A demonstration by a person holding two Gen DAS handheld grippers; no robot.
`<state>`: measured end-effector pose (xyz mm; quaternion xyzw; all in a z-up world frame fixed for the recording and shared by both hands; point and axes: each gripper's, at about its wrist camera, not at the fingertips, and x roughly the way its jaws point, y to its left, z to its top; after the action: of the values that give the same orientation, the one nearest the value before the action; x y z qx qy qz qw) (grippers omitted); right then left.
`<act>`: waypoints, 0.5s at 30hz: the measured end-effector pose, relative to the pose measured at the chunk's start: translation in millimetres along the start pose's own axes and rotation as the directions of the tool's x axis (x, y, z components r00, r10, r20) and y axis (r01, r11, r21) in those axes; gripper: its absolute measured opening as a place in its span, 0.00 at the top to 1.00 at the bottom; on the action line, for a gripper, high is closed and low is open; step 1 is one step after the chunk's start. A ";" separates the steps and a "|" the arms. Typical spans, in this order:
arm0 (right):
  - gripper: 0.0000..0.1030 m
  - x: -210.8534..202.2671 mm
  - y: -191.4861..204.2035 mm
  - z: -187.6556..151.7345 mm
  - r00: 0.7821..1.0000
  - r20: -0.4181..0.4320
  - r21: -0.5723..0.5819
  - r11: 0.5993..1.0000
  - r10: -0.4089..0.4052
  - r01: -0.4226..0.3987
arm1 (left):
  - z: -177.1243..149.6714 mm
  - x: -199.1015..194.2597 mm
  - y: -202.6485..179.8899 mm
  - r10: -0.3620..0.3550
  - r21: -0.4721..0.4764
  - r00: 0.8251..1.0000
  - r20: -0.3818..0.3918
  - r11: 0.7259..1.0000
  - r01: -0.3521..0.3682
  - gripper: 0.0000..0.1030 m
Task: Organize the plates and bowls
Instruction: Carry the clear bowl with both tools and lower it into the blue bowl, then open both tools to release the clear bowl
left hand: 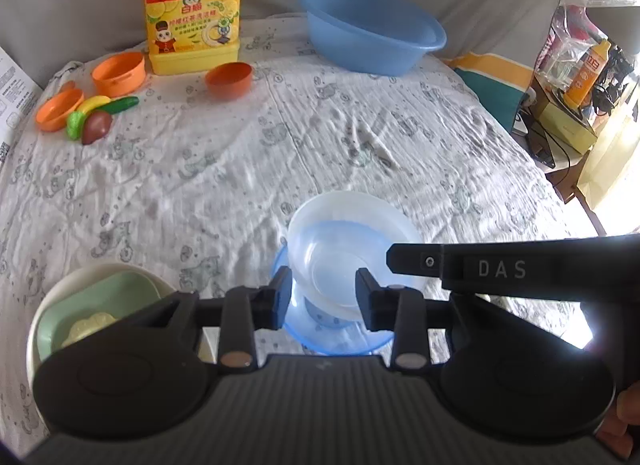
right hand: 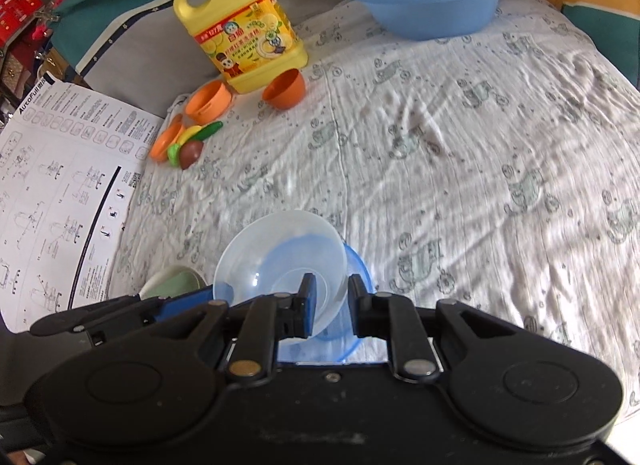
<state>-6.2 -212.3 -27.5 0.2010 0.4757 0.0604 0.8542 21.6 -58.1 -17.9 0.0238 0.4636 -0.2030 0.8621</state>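
While tilted over a blue plate (right hand: pixel 360 265), clear bowl (right hand: pixel 276 261) pinched at near rim by right hand-held gripper (right hand: pixel 331 297): left finger (right hand: pixel 308 305) inside the bowl, right finger outside, jaws narrowed onto the thin wall. Seen from the left wrist view as well, same clear bowl (left hand: pixel 344 233) leaning above blue plate (left hand: pixel 336 333), right hand-held gripper's black finger (left hand: pixel 416 259) reaching in from the right edge. Left hand-held gripper (left hand: pixel 323 289) spread partway, fingers on either side of the bowl's near side; contact with it not clear enough to tell. Green dish (left hand: pixel 100 305) nested in a white bowl (left hand: pixel 44 305) at lower left, just beside the left finger. Everything resting on a bed sheet (left hand: pixel 200 185) printed with small animals. Farther back: yellow detergent jug (left hand: pixel 194 9), blue basin (left hand: pixel 372 29), orange cups (left hand: pixel 120 73), toy vegetables (left hand: pixel 100 113). Printed instruction sheet (right hand: pixel 60 185) lying at the left edge in the right wrist view.
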 end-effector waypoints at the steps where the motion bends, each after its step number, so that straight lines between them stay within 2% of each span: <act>1: 0.83 0.1 -0.8 -0.9 1.000 -0.003 0.002 1.000 0.000 0.000 | -0.5 0.7 -0.6 0.000 0.001 1.000 -0.002 1.000 0.000 0.67; 15: 0.80 6.7 -1.8 -4.0 1.000 -0.021 0.011 1.000 0.003 -0.003 | -3.2 8.0 1.3 0.008 -0.003 1.000 -0.021 1.000 -0.009 0.67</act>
<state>-6.0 -210.8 -35.3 0.2056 0.4846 0.0614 0.8480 23.4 -58.8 -26.4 0.0268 0.4730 -0.1984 0.8580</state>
